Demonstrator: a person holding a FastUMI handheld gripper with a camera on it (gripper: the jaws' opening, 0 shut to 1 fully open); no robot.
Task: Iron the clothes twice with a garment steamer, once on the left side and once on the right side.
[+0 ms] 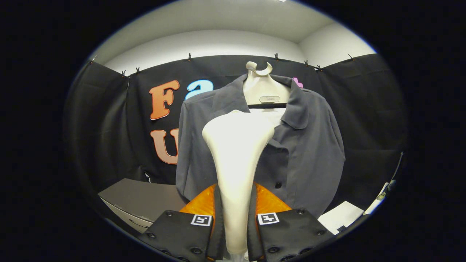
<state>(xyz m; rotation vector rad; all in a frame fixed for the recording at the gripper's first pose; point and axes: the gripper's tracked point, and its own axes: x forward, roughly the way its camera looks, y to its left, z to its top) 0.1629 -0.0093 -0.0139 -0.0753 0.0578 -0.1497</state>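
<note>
Gripper view: you face a grey shirt (302, 145) on a pale hanger (264, 91) against the booth's black wall, with a grey box (142, 200) low beside its left hem and a white sheet (340, 216) below its right hem. The garment steamer (236, 160) stands upright in front and hides the shirt's lower placket, and its own base is cut off below the fingers. Your gripper (235, 233) clamps the steamer's handle, both fingers pressed against it, the head rising just ahead toward the shirt's chest.

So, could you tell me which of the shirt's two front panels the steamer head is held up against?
The panel beside the orange letters: the steamer, gripped between both fingers, covers part of it, while the shirt's buttoned panel hangs uncovered.
</note>
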